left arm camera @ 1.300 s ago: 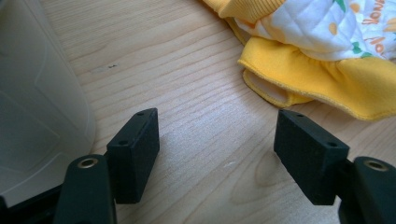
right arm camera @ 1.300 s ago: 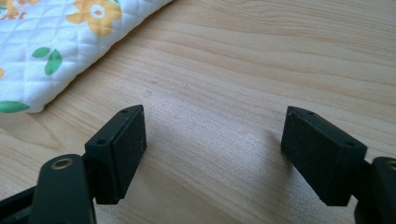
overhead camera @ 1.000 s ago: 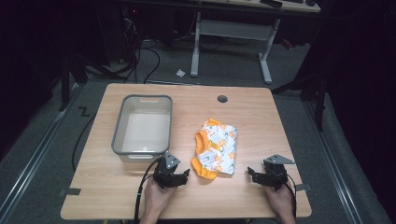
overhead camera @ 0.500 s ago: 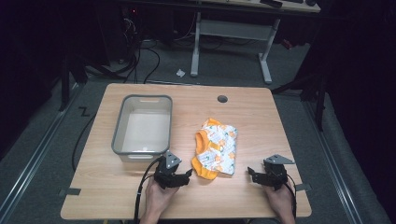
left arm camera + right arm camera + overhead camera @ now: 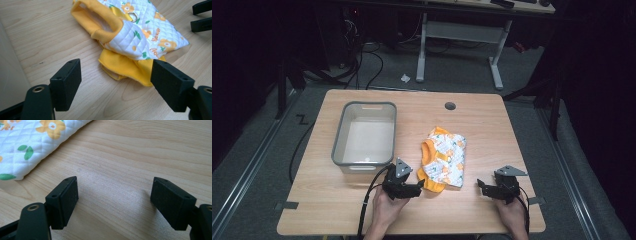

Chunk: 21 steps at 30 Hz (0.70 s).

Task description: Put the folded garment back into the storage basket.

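On the wooden table (image 5: 492,130) lies a small quilted garment (image 5: 443,159), roughly at the centre and toward my edge, to the right of a grey plastic bin (image 5: 364,134) that stands apart from it. The garment (image 5: 130,32) has a white quilted outer face printed with orange flowers, green leaves and some orange lettering; its openings are trimmed in ribbed yellow-orange knit. In the left gripper view one ribbed opening gapes toward the upper left, a small metal ring (image 5: 133,17) sits on the quilted top near a yellow strip, and a flat yellow-orange panel sticks out from under the quilted layer toward my jaws. The garment lies flat and loosely folded on the wood. My left gripper (image 5: 408,189) rests low over the table just beside the garment's near-left corner; its jaws are spread wide with nothing between them, and the yellow panel's edge lies just ahead of the right-hand jaw in its own view (image 5: 116,85). My right gripper (image 5: 488,189) sits near the table's front right, apart from the garment's right edge; its jaws are likewise spread wide and hold nothing, with bare wood between them (image 5: 113,202). In the right gripper view the quilted edge (image 5: 32,142) fills the upper left corner, clear of both jaws. A dark round hole (image 5: 450,106) marks the tabletop near its far edge.
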Available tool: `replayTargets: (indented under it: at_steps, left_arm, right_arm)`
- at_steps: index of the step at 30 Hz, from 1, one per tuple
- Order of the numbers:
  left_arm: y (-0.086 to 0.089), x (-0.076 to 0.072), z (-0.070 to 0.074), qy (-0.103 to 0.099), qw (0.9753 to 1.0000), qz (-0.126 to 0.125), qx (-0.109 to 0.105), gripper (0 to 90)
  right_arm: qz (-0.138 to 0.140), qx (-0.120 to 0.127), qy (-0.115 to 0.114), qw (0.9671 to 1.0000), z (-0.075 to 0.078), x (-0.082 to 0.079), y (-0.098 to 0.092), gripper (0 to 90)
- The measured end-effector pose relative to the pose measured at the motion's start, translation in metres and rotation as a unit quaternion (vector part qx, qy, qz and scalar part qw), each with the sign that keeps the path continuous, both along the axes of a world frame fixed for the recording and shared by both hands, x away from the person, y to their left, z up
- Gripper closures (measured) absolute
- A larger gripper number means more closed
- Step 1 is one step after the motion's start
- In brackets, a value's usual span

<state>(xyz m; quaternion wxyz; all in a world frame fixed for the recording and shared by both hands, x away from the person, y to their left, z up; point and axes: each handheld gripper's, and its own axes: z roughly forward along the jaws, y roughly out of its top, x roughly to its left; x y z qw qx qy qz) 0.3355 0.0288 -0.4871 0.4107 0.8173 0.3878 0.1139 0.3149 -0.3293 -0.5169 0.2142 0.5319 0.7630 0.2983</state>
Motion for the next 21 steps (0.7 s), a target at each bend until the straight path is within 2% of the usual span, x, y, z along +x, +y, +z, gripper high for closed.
replayTargets:
  at_steps: [4, 6, 12, 17, 19, 21]
  left_arm:
    - [-0.005, 0.004, 0.005, -0.006, 1.0, -0.005, 0.005, 24.6]
    - [-0.007, 0.007, 0.007, 0.001, 1.0, -0.007, 0.0, 24.2]
    - [-0.016, 0.016, 0.012, 0.008, 0.9999, -0.014, -0.001, 23.3]
    - [-0.022, 0.024, 0.013, 0.014, 0.9998, -0.014, 0.002, 22.4]
    - [-0.023, 0.028, 0.013, 0.022, 0.9997, -0.011, -0.006, 22.3]
    - [-0.023, 0.03, 0.013, 0.024, 0.9997, -0.008, -0.004, 21.9]
  right_arm:
    - [0.0, 0.0, 0.0, 1.0, 0.0, 0.0, 0.0, 22.6]
    - [0.0, 0.0, 0.0, 1.0, 0.0, 0.0, 0.0, 22.6]
    - [0.0, 0.0, 0.0, 1.0, 0.0, 0.0, 0.0, 22.6]
    - [0.0, 0.0, 0.0, 1.0, 0.0, 0.0, 0.0, 22.6]
    - [0.0, 0.0, 0.0, 1.0, 0.0, 0.0, 0.0, 22.6]
    - [0.0, 0.0, 0.0, 1.0, 0.0, 0.0, 0.0, 22.6]
